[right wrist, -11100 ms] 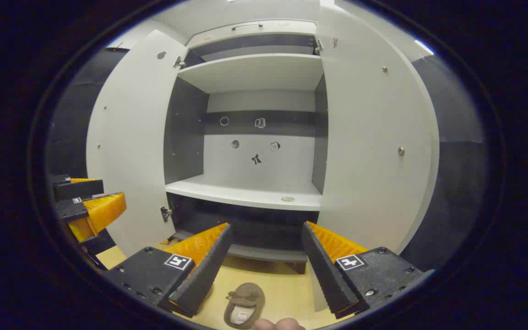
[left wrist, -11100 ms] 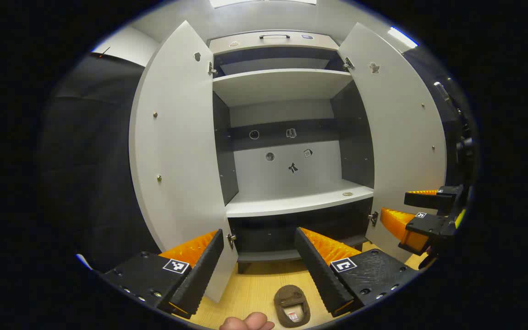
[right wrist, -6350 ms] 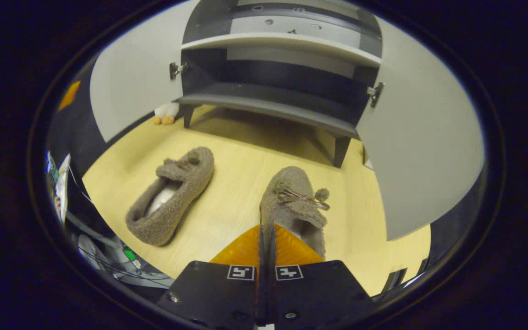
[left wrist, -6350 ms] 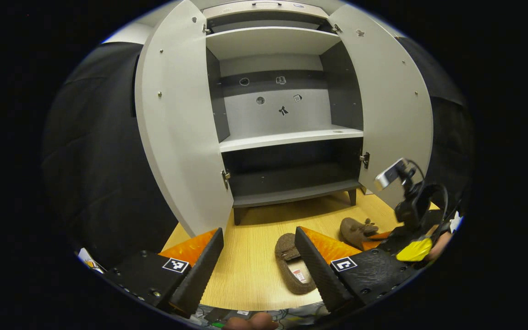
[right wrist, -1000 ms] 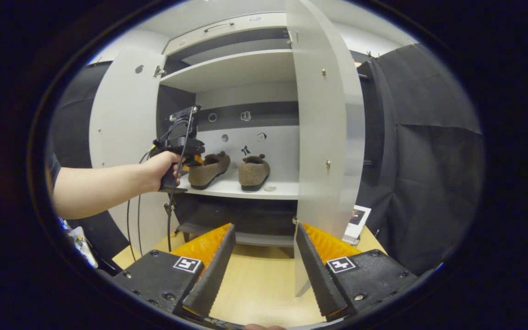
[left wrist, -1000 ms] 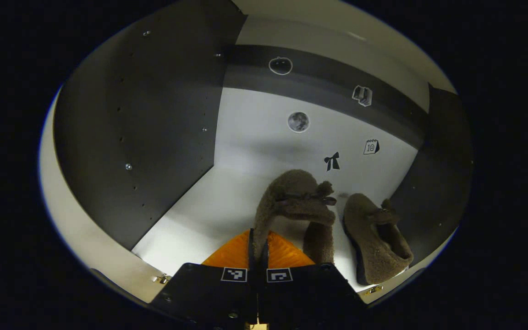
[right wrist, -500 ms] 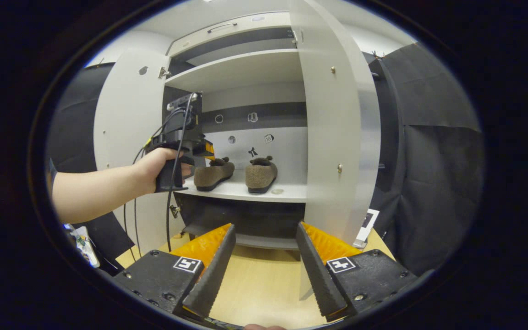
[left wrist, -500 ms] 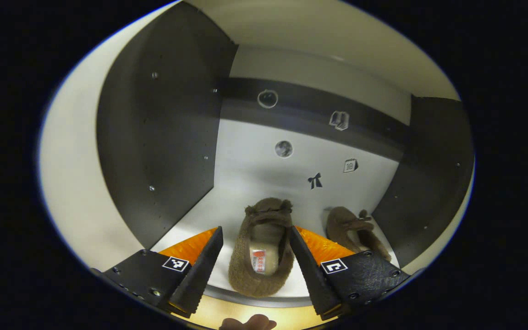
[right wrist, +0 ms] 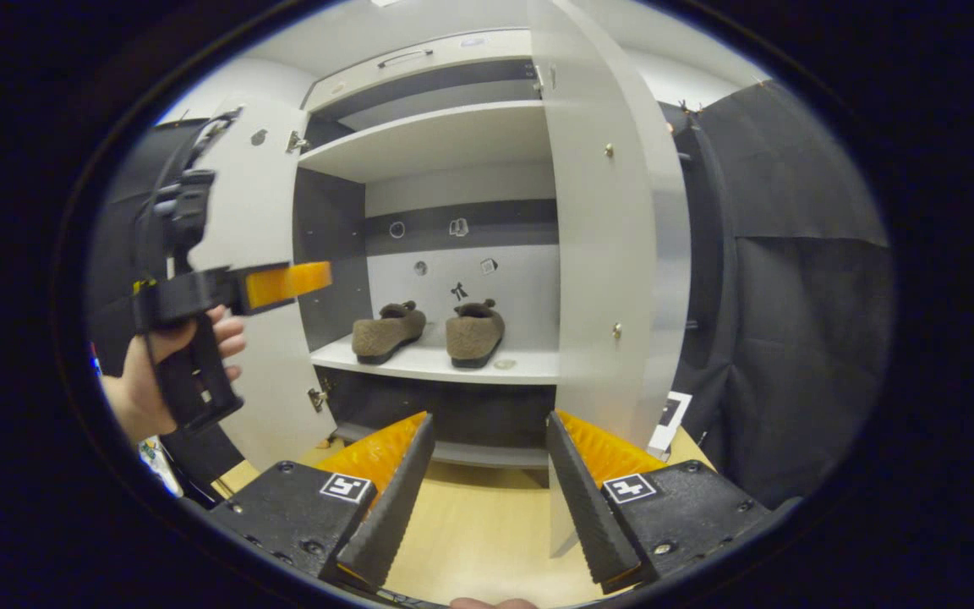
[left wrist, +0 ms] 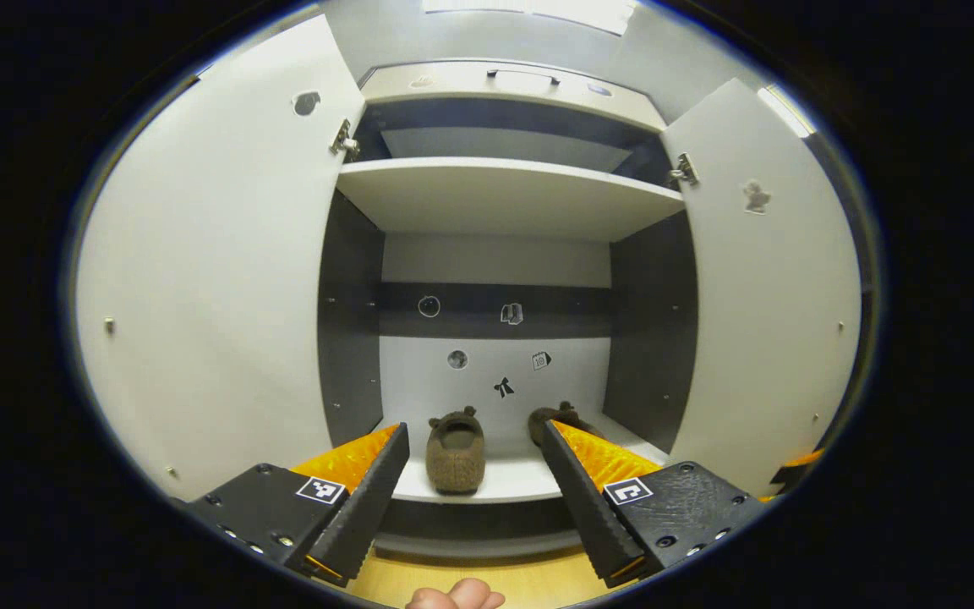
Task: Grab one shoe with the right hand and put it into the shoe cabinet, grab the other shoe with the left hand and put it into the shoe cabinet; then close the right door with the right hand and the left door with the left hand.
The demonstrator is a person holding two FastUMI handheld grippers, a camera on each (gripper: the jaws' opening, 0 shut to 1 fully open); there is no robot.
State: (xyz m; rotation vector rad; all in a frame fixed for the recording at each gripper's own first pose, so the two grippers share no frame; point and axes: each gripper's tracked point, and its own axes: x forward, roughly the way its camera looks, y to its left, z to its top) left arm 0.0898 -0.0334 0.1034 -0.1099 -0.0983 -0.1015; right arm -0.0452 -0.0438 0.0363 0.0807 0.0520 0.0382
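Observation:
Two brown fuzzy shoes stand side by side on the shoe cabinet's middle shelf point(left wrist: 495, 480), toes to the back. In the left gripper view the left shoe point(left wrist: 455, 440) shows whole and the right shoe point(left wrist: 556, 415) is partly hidden behind a finger. My left gripper point(left wrist: 474, 429) is open and empty, out in front of the shelf. My right gripper point(right wrist: 487, 416) is open and empty too, low before the cabinet, near the right door point(right wrist: 622, 254). The right gripper view has both shoes point(right wrist: 387, 331) point(right wrist: 474, 331) and the left gripper point(right wrist: 301, 279) held by a hand point(right wrist: 157, 381). The left door point(left wrist: 216, 279) and right door point(left wrist: 766, 313) stand open.
An upper shelf point(left wrist: 504, 190) and a top drawer with a handle point(left wrist: 521, 76) sit above. A small round disc point(right wrist: 504, 364) lies on the middle shelf by the right shoe. Wooden floor point(right wrist: 487, 533) runs under my right gripper. A card point(right wrist: 664, 419) leans behind the right door.
My left gripper opened and let go of the shoe on the shelf, then drew back out of the cabinet. The right gripper has hardly moved.

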